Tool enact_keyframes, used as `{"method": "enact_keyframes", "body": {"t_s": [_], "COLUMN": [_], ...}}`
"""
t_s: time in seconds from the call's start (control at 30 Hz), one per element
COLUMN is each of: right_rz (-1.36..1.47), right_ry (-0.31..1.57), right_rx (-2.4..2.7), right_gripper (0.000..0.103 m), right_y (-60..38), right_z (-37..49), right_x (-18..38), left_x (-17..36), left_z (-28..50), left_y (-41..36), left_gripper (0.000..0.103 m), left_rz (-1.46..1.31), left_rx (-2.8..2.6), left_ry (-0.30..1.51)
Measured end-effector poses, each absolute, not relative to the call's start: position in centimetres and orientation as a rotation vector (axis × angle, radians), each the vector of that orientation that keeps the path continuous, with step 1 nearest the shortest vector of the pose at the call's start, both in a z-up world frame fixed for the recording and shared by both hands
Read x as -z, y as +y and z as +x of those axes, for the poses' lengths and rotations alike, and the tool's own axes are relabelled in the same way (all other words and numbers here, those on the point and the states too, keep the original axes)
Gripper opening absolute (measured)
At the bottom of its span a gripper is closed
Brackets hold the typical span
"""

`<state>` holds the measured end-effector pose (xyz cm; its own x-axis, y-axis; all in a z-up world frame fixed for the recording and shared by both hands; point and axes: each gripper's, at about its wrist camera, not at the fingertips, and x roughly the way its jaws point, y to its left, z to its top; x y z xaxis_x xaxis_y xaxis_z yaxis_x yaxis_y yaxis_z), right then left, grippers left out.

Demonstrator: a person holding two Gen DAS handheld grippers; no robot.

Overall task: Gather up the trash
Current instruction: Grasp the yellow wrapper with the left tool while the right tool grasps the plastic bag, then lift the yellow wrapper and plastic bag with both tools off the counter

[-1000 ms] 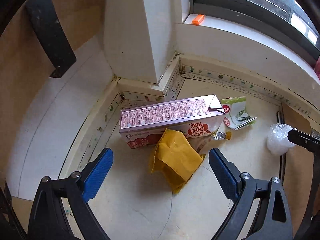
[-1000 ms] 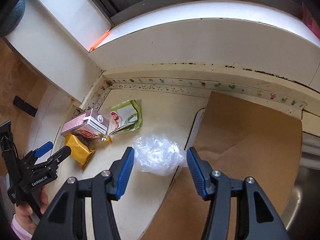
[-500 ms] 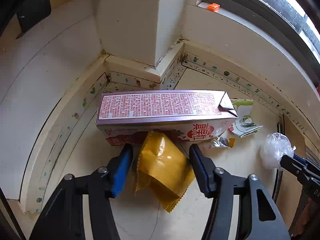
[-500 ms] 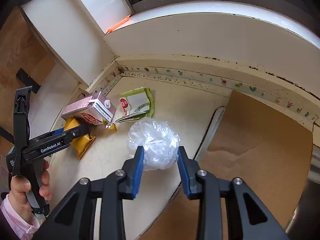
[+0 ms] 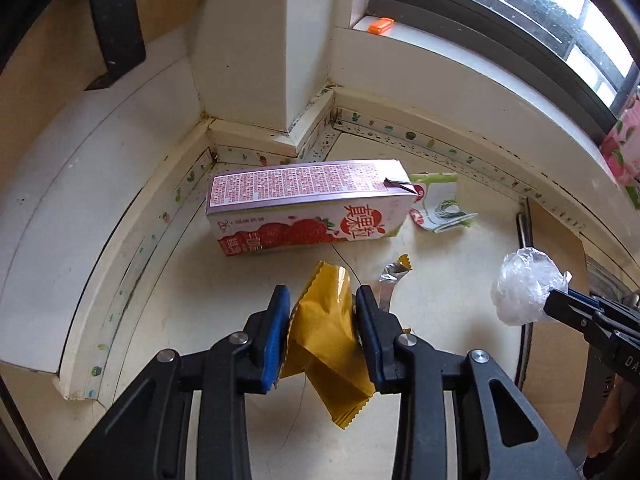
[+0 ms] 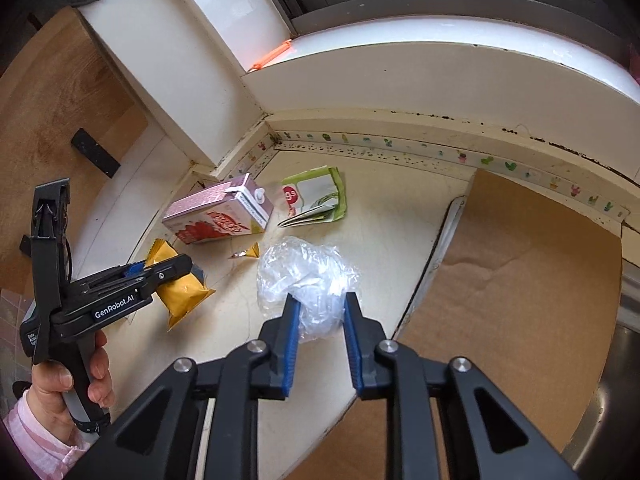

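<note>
My left gripper (image 5: 322, 300) is shut on a yellow snack wrapper (image 5: 326, 336) and holds it above the cream counter (image 5: 440, 300). The wrapper also shows in the right wrist view (image 6: 184, 292). My right gripper (image 6: 318, 308) is shut on a crumpled clear plastic wad (image 6: 304, 276), lifted off the counter; the wad also shows in the left wrist view (image 5: 524, 288). A pink strawberry milk carton (image 5: 304, 210) lies on its side in the corner. A green-white paper packet (image 5: 440, 208) lies right of it. A small foil scrap (image 5: 394, 274) lies in front of the carton.
A brown cardboard sheet (image 6: 520, 288) covers the counter's right side. A white pillar (image 5: 276, 40) and window sill (image 5: 440, 48) with an orange clip (image 5: 380, 25) bound the corner. A sink rim (image 6: 616, 380) lies far right.
Both grippers closed: the left on the yellow wrapper, the right on the plastic wad. Both items have been lifted and pulled back from the carton.
</note>
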<state>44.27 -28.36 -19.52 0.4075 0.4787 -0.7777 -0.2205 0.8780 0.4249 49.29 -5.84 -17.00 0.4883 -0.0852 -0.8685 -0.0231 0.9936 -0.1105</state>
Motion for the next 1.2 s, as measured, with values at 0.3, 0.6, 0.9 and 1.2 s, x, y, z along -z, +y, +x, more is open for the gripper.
{"method": "enact_keyframes", "body": {"t_s": [0.3,0.6,0.9,1.2], "right_rz": [0.263,0.226,0.179,0.126], "right_ry": [0.99,0.929,0.886,0.872], "right_rx": [-0.495,-0.502,-0.509,-0.54], "right_gripper": [0.02,0.02,0.02,0.02], "right_y": [-27.7,-26.1,-24.4,-22.2], "right_z": [37.7,29.7,21.3,14.2], "right_x": [14.3,8.9,4.4,1.9], "left_x": [12.0,7.1,3.2,1.6], "left_z": [41.3,31.9,23.2,14.8], "left_y": [-5.7,-3.9,-2.1,-0.7], "left_gripper": [0.032,0.032,0.032,0.032], "left_rz": [-0.1,-0.096,-0.126,-0.174], "left_rx": [0.118,0.187,0.244,0.284], "left_ry": [1.026,0.993,0.964,0.947]}}
